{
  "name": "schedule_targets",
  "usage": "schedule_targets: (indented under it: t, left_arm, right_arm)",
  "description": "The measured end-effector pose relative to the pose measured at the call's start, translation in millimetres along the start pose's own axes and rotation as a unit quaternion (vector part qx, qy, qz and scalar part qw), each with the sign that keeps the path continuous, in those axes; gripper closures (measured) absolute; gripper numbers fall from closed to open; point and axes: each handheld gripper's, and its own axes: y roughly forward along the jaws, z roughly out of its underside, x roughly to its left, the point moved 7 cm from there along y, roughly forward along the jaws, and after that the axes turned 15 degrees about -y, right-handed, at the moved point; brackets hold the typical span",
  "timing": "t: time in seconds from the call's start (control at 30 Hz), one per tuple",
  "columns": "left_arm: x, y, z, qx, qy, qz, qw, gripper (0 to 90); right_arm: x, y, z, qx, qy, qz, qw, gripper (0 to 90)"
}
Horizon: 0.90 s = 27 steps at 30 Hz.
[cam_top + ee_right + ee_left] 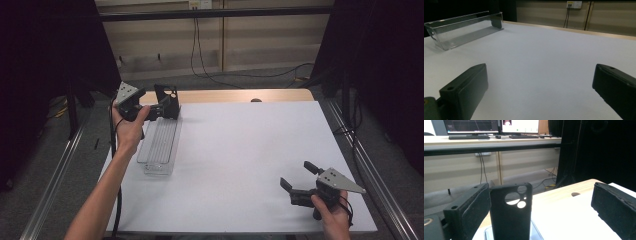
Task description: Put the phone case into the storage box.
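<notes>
A black phone case [169, 99] with round camera cut-outs stands upright at the far end of a long clear plastic tray [160, 145]. My left gripper [161, 111] is at that end, open. In the left gripper view the case [510, 217] stands between the wide-apart jaws, close against the left one, with the tray's rim [535, 231] below; I cannot tell if they touch. My right gripper [297, 175] rests open low over the white sheet at the near right, holding nothing. The right gripper view has its open gripper [540, 80] facing the tray [461, 32] at the far left.
A white sheet [240, 155] covers the table, with a bare wooden strip [235, 95] along the far edge. Metal rails [367, 170] run down both sides. Cables [200, 60] lie on the floor beyond. A desk with monitors [499, 126] stands behind.
</notes>
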Motion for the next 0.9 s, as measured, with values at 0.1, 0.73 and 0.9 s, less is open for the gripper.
schedule_targets:
  t: [0.1, 0.73, 0.9]
  left_arm:
    - [-4.3, -6.3, -0.5, 0.000, 0.003, 0.001, 1.0000, 2.7]
    - [-13.1, -42.7, 16.7, -0.014, 0.007, 0.015, 0.9998, 2.6]
    - [-11.4, -54.1, 21.0, -0.009, 0.007, 0.017, 0.9998, 2.6]
  right_arm:
    - [1.2, -0.8, -1.1, -0.001, -0.003, -0.001, 1.0000, 0.0]
    - [-2.1, -2.3, -2.8, -0.006, -0.005, 0.010, 0.9999, 0.0]
    - [-3.6, -3.0, -2.6, -0.004, -0.005, 0.014, 0.9999, 0.0]
